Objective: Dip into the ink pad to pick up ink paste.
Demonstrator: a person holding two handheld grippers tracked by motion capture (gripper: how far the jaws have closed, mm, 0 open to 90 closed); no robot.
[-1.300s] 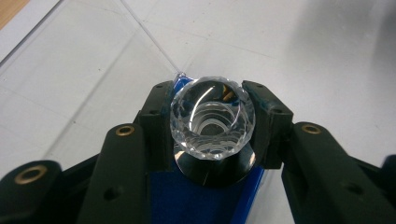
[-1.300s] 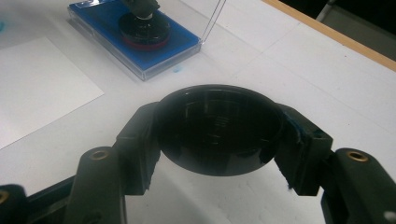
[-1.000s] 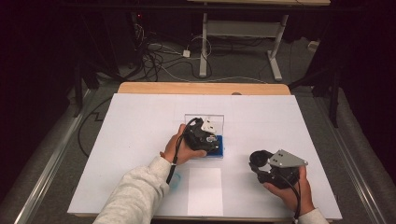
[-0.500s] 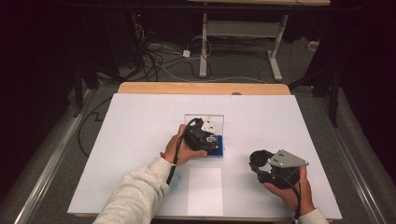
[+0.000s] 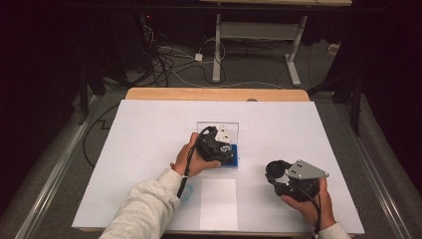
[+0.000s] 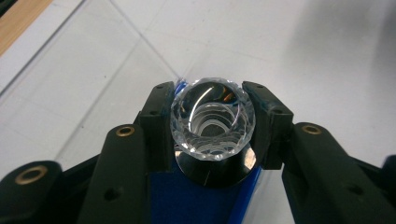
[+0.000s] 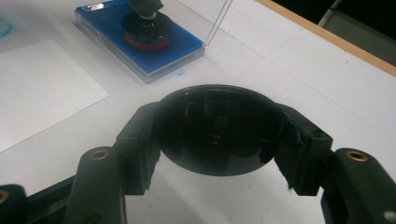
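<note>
**Crystal knob gripped over the blue base; black disc held apart**

The faceted clear knob (image 6: 212, 119) sits squarely between the left gripper (image 6: 212, 123) pads, clenched on both sides, above a black round stand (image 7: 147, 28) on the blue base (image 7: 184, 44). Well apart at the table's (image 5: 149, 124) near right, the right gripper (image 7: 219, 140) jaws clasp a black disc (image 7: 217, 128) by its rim.

Bench (image 5: 149, 144): white top, wooden strip (image 5: 214, 94) along the far edge. White paper sheet (image 5: 218, 204) lies flat near the front edge; blue smudge (image 5: 186, 193) on the surface just left of it. Floor beyond the bench: tangled cables (image 5: 169, 59) and a white table frame (image 5: 254, 35), background dark. Metal rails (image 5: 54, 169) flank both sides.
</note>
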